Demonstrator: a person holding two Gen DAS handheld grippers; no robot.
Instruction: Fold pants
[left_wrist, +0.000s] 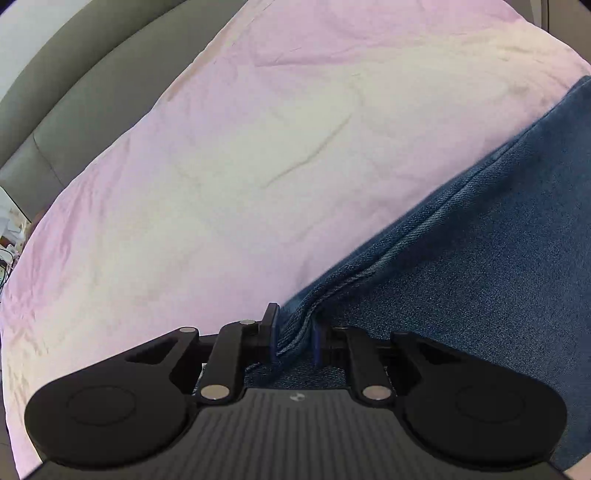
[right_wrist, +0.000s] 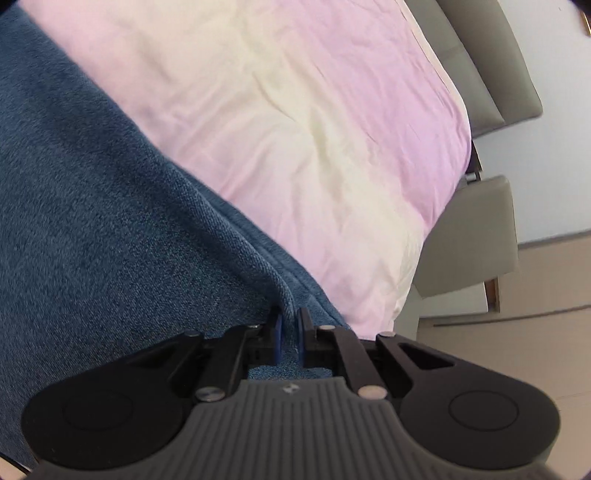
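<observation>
Jeans, 1 pair, pinched by 2 closed grippers: left gripper, right gripper.

- Dark blue denim pants, stitched side seam running from six toward two o'clock in the left view.
- The cloth fills the nine-o'clock side in the right view, bunched at six.

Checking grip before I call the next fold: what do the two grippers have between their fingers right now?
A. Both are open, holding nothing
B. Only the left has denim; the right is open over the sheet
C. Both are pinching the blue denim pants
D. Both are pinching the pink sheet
C: the left gripper and the right gripper each have a bunched edge of the denim pants clamped between their fingers, above the pink sheet.
</observation>
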